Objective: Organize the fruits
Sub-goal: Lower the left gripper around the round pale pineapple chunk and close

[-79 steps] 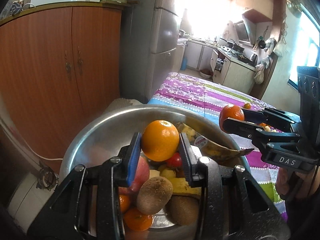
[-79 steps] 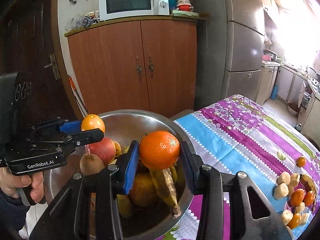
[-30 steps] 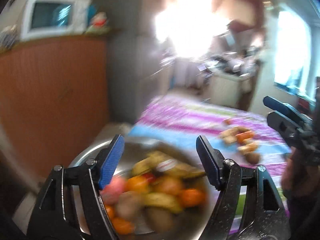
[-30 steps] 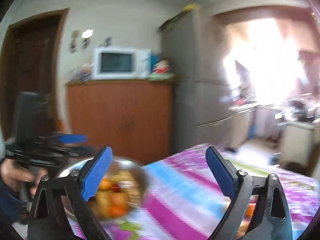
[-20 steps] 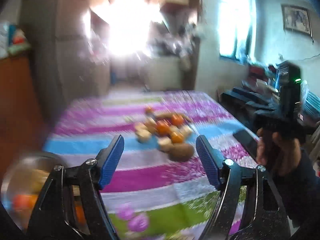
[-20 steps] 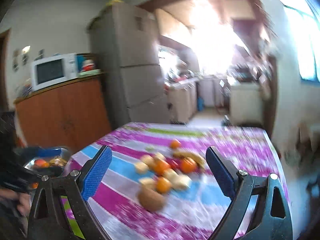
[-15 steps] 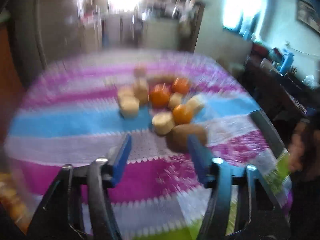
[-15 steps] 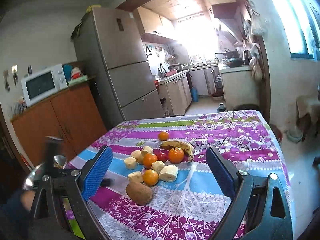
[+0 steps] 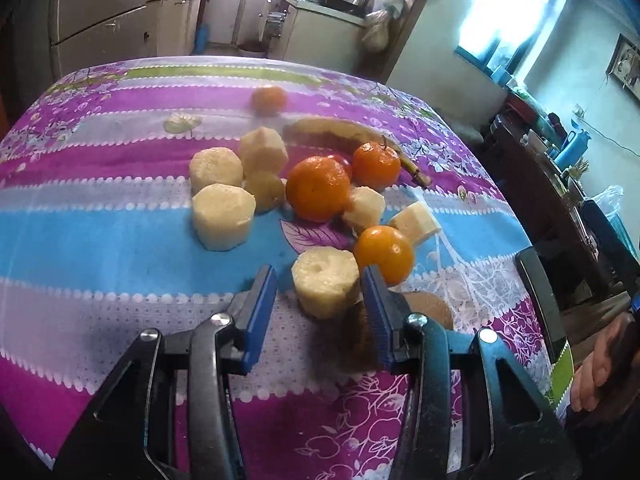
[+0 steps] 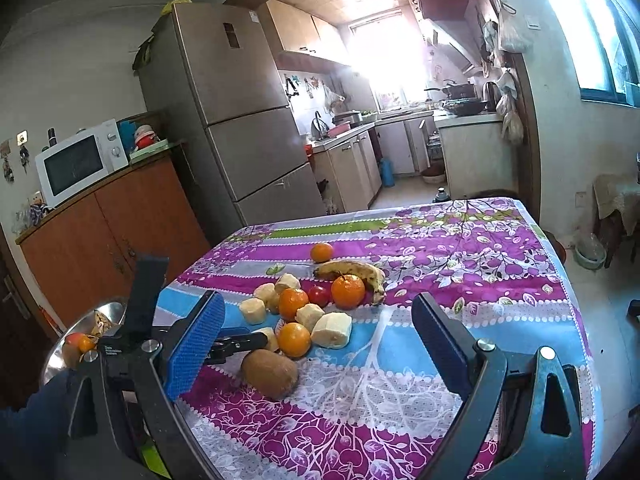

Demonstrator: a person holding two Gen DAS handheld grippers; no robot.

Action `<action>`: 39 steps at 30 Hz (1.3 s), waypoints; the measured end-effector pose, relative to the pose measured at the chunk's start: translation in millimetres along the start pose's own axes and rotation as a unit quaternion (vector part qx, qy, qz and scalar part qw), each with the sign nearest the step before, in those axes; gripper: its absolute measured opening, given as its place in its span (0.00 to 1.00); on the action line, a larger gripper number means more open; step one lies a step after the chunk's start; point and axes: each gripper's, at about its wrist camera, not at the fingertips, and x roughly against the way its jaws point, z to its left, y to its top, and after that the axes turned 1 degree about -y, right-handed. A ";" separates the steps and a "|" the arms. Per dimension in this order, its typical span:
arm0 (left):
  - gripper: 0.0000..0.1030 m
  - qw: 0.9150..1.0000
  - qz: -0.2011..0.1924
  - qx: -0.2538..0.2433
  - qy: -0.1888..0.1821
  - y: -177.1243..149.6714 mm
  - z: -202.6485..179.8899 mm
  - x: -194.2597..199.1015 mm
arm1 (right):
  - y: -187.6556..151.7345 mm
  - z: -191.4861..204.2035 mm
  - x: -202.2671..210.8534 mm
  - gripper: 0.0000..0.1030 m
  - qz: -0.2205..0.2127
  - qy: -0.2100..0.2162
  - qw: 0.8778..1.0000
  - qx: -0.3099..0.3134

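Daylight floods in from the blown-out kitchen window at the back and a blue-framed side window, both glaring white. The purple-and-blue striped cloth on the tabletop is evenly lit (soft shadows under the fruit). Fisheye bending curves the room edges and darkens the corners. The far small orange mandarin looks slightly blurred.

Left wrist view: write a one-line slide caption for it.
Open left gripper closing in on a peeled white chunk beside a tangerine on the striped tablecloth.
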 end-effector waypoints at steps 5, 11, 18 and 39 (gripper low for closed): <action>0.45 1.000 0.007 -0.001 -0.007 1.3 2.9 -0.5 | -4.7 -1.2 -7.1 0.93 0.011 -0.005 1.000 -0.003; 0.51 1.000 0.020 -0.002 -0.013 4.6 5.7 -5.4 | -7.1 -2.6 -10.5 0.93 0.016 -0.007 1.000 -0.004; 0.52 0.997 -0.040 0.030 0.052 -7.3 32.0 27.3 | -8.5 -4.6 -10.3 0.93 0.015 -0.009 1.000 -0.004; 0.65 0.999 -0.024 0.010 0.022 -15.9 25.2 8.9 | -12.8 -2.9 -17.8 0.93 0.035 -0.016 0.999 0.006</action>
